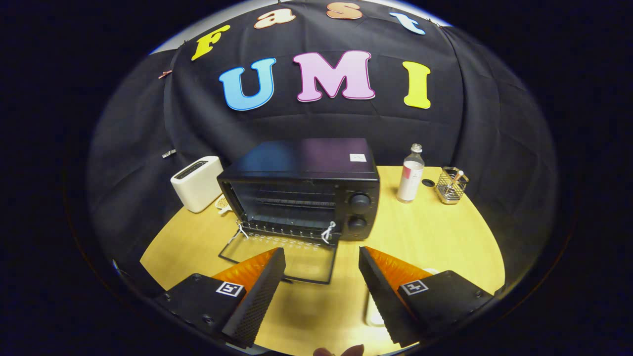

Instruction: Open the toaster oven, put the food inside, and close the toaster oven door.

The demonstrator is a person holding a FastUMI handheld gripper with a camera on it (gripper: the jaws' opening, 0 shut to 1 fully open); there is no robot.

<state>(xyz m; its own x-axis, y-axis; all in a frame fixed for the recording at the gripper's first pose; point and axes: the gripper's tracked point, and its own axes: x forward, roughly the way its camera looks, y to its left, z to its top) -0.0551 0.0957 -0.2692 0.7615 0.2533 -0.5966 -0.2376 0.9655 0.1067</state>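
A black toaster oven (301, 188) stands on the wooden table (435, 237) just beyond my fingers. Its glass door (282, 257) is folded down flat onto the table, and the wire rack inside shows bare. Two knobs sit on its right front. My gripper (321, 262) is open, with nothing between its fingers; the tips hover over the front edge of the lowered door. A pale object (374, 311) lies on the table under the right finger, mostly hidden.
A white toaster (197, 183) stands left of the oven, with a small pale item (222, 202) beside it. Right of the oven are a clear bottle (410, 175), a dark cap (428, 183) and a wire holder (451, 185). Fingertips of a hand (339, 351) show below.
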